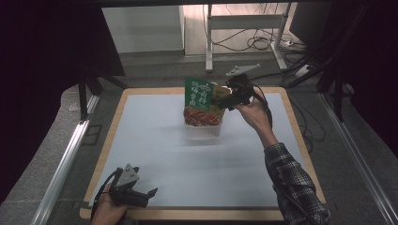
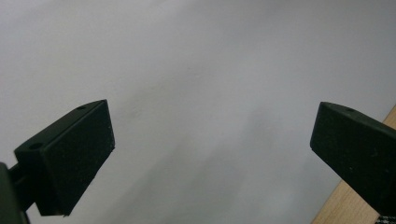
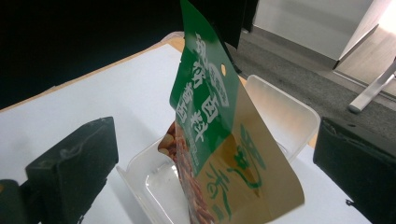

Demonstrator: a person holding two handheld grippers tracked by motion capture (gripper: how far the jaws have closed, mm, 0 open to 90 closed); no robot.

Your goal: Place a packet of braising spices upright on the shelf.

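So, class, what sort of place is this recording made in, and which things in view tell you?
Probably a lab or workshop recording station: a white-topped table framed by metal rails, loose cables on the floor, and a second desk frame behind.

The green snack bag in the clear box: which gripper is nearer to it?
Right. The right gripper is just beside the green snack bag; the left gripper is far away at the table's near edge.

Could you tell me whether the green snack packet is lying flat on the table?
No: in the right gripper view the green snack packet stands on end inside the clear plastic container, not flat on the table.
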